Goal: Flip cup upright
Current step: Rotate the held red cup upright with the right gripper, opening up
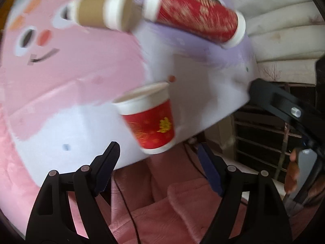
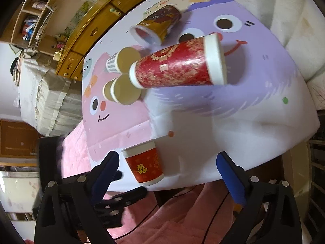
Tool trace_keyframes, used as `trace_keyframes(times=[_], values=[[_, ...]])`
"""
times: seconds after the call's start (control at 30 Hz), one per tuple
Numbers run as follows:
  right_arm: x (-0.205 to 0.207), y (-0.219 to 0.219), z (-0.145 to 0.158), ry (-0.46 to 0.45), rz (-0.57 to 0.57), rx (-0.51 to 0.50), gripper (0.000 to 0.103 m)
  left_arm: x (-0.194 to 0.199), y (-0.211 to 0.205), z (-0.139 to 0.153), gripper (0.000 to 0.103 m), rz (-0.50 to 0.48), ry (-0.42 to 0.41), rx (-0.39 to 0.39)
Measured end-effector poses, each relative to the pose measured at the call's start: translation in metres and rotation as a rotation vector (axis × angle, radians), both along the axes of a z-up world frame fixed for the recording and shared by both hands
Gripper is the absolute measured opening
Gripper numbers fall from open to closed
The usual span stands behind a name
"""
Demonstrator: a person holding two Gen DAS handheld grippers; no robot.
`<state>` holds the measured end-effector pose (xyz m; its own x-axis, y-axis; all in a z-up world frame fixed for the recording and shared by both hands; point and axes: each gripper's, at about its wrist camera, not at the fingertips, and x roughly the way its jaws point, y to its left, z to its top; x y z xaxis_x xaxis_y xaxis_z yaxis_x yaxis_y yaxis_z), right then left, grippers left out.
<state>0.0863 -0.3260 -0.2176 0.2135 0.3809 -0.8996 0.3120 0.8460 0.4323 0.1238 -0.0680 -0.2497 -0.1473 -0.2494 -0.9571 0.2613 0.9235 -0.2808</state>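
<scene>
A small red paper cup (image 1: pixel 151 120) with a gold emblem stands upright, mouth up, near the front edge of the cartoon-print table (image 1: pixel 85 101); it also shows in the right wrist view (image 2: pixel 145 165). My left gripper (image 1: pixel 160 158) is open and empty, just short of the cup. My right gripper (image 2: pixel 167 162) is open and empty, its jaws apart with the cup between them but nearer the left finger. A tall red cup (image 2: pixel 178 63) lies on its side further back; it also shows in the left wrist view (image 1: pixel 195 18).
Brown cups (image 2: pixel 124 88) and a striped cup (image 2: pixel 112 62) lie on their sides at the back left. A brown-and-gold cup (image 2: pixel 158 25) lies at the far end. A pink cloth (image 2: pixel 182 213) lies below the table edge. The other gripper's body (image 1: pixel 284 105) is at the right.
</scene>
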Motion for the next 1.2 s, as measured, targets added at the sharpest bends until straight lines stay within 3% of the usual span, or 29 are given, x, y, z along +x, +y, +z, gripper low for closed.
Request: trace_keyframes(times=[0.13, 0.23, 0.37, 0.53, 0.87, 1.03, 1.2], values=[[0.01, 0.018, -0.009, 0.007, 0.039, 0.042, 0.098, -0.003, 0.035, 0.021, 0.077, 0.085, -0.137, 0.062], [0.02, 0.04, -0.026, 0.033, 0.098, 0.069, 0.098, -0.005, 0.073, 0.031, 0.077, 0.202, -0.21, 0.1], [0.03, 0.073, -0.048, 0.071, 0.172, 0.068, 0.098, -0.007, 0.119, 0.033, 0.077, 0.346, -0.272, 0.128], [0.039, 0.11, -0.078, 0.136, 0.254, 0.065, 0.098, -0.014, 0.16, 0.036, 0.077, 0.454, -0.322, 0.159], [0.053, 0.139, -0.104, 0.159, 0.328, -0.053, 0.095, -0.021, 0.167, 0.039, 0.077, 0.474, -0.338, 0.155], [0.054, 0.139, -0.107, 0.153, 0.338, -0.055, 0.075, -0.018, 0.161, 0.037, 0.077, 0.46, -0.334, 0.161], [0.052, 0.137, -0.096, 0.095, 0.351, -0.048, 0.067, -0.013, 0.16, 0.038, 0.077, 0.45, -0.336, 0.16]])
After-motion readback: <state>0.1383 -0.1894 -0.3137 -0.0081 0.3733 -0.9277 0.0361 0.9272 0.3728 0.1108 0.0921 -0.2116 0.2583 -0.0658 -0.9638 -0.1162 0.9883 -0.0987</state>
